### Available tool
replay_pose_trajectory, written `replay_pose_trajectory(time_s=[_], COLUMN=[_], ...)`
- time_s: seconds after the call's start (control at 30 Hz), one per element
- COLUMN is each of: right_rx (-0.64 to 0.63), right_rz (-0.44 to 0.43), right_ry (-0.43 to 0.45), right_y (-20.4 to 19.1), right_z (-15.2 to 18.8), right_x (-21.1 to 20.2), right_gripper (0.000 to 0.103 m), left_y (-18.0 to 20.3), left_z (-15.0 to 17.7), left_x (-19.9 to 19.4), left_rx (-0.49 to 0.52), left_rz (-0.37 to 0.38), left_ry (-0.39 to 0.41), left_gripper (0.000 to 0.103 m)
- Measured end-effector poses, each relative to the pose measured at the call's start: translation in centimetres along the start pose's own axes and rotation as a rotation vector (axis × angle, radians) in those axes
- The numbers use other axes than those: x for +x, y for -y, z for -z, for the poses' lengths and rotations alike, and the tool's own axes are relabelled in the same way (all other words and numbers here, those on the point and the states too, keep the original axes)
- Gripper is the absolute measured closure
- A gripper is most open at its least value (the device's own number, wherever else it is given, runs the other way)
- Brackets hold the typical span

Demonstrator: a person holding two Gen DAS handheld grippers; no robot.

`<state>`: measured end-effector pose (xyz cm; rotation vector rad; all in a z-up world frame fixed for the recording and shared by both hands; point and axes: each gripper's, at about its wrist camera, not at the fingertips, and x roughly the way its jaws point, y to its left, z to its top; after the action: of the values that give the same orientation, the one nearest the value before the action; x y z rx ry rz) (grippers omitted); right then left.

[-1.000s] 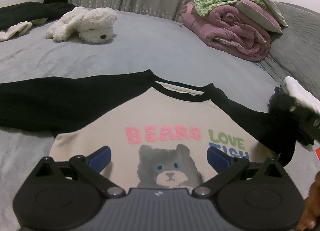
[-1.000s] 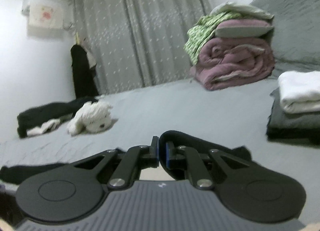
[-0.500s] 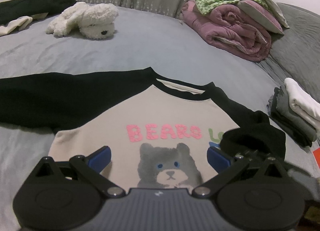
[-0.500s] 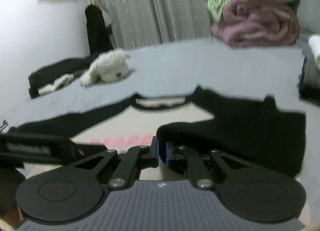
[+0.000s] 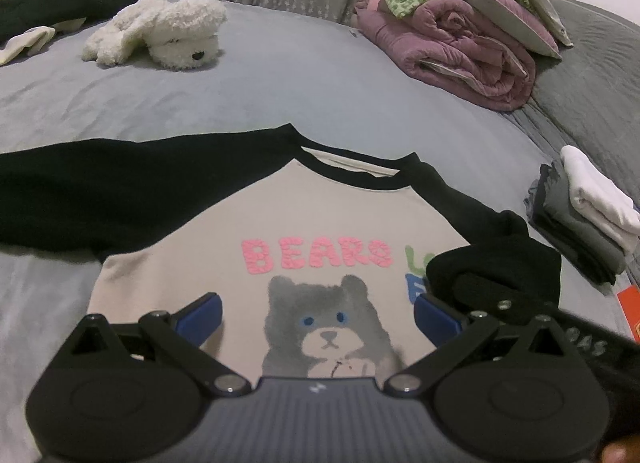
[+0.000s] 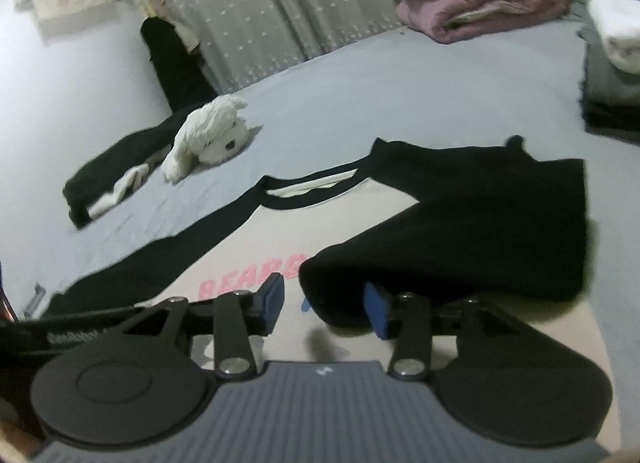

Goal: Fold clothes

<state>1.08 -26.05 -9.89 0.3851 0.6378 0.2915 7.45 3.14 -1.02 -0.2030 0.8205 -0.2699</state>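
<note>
A beige sweatshirt [image 5: 328, 207] with black sleeves, pink "BEARS" lettering and a grey bear print lies flat on the grey bed. Its left black sleeve [image 5: 120, 183] stretches out to the left. The right black sleeve [image 6: 472, 223] is folded inward and its cuff rests on the beige front. My left gripper [image 5: 318, 311] hovers open over the bear print, holding nothing. My right gripper [image 6: 324, 303] is open, with the sleeve cuff lying just past its right fingertip. In the left wrist view the right gripper [image 5: 520, 311] sits at the lower right beside the cuff.
A white plush dog [image 5: 160, 35] lies at the far left beside a dark garment [image 5: 44, 15]. Rolled pink bedding with green cloth [image 5: 460, 31] sits at the back right. A stack of folded grey and white clothes [image 5: 588, 219] rests to the right of the sweatshirt.
My right gripper carried the right sleeve from the side in over the sweatshirt front, then opened and let the cuff drop there. The left gripper stayed open and barely moved.
</note>
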Motion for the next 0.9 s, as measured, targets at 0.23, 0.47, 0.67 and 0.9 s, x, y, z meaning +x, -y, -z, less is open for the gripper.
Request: replay_pose_trajectory(time_s=[0.23, 0.47, 0.67, 0.9], right_rx=[0.103, 0.195, 0.264, 0.361], right_rz=[0.003, -0.011, -0.039, -0.064], right_ry=[0.002, -0.008, -0.027, -0.019], right_y=[1.3, 2.5, 3.5, 5.6], right_z=[-0.9, -1.4, -1.5, -2.1], right_x=[-1.8, -2.9, -3.3, -4.8], right_gripper=[0.04, 0.037, 0.036, 0.034], left_y=[0.8, 2.0, 3.3, 3.8], left_z=[0.5, 1.6, 2.7, 3.4], left_x=[-0.6, -1.0, -1.0, -1.5], left_rx=[0.033, 0.095, 0.162, 0.19], left_rz=[-0.009, -0.044, -0.082, -0.099], left_ry=[0.004, 0.011, 0.028, 0.049], left_gripper=[0.001, 0.001, 0.001, 0.001])
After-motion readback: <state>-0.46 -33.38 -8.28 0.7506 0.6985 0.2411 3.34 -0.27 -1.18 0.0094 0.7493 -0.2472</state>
